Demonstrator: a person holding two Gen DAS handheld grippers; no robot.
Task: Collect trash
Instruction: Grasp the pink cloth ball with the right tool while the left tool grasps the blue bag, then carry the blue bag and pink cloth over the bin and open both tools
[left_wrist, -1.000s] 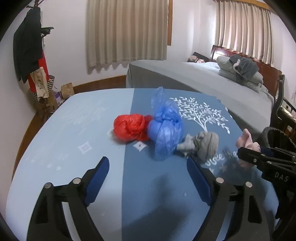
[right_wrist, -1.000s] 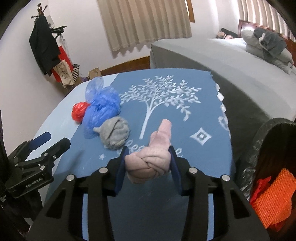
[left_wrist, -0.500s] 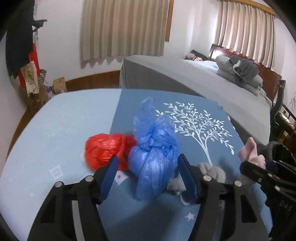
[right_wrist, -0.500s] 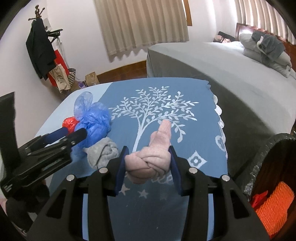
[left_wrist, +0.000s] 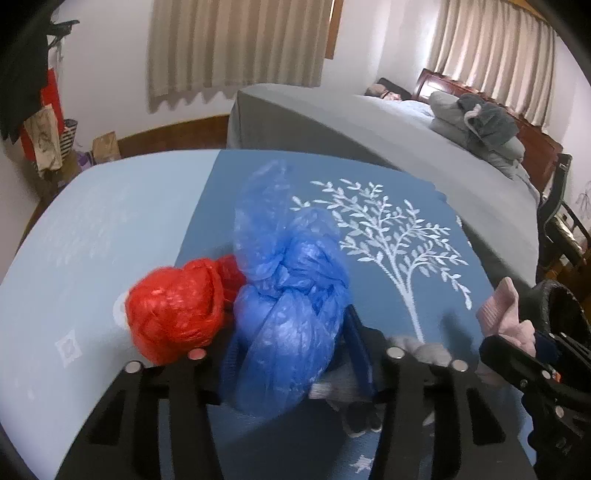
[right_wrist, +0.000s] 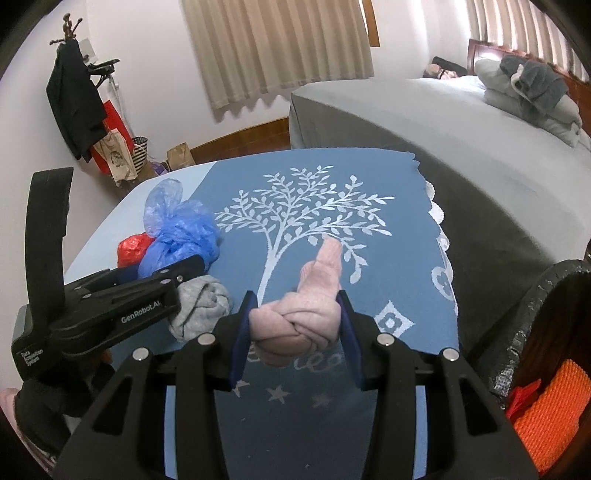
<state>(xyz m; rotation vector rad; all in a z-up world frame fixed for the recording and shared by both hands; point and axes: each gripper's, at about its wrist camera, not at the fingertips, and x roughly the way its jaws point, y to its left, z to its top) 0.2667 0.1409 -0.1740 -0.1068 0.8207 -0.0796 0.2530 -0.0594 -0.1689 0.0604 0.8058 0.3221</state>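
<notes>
A knotted blue plastic bag (left_wrist: 291, 325) lies on the blue tree-print tablecloth (left_wrist: 388, 295), touching a red plastic bag (left_wrist: 173, 314) on its left. My left gripper (left_wrist: 291, 350) has its jaws closing on the blue bag, and both pads meet its sides. A grey knotted cloth (left_wrist: 417, 347) lies just right of that gripper. In the right wrist view my right gripper (right_wrist: 295, 332) is shut on a pink knotted cloth (right_wrist: 299, 325), held above the tablecloth (right_wrist: 388, 258). There the left gripper (right_wrist: 177, 269) shows at the left beside the blue bag (right_wrist: 181, 240) and the grey cloth (right_wrist: 201, 306).
A black-lined bin (right_wrist: 532, 295) with orange netting (right_wrist: 546, 398) inside stands at the table's right edge. Behind the table is a grey bed (right_wrist: 424, 122) with folded bedding. A coat rack (right_wrist: 74, 103) and bags stand at the far left wall.
My left gripper has moved forward over the table and narrowed its jaws around the blue bag. The right gripper has kept its hold on the pink cloth and barely shifted.
</notes>
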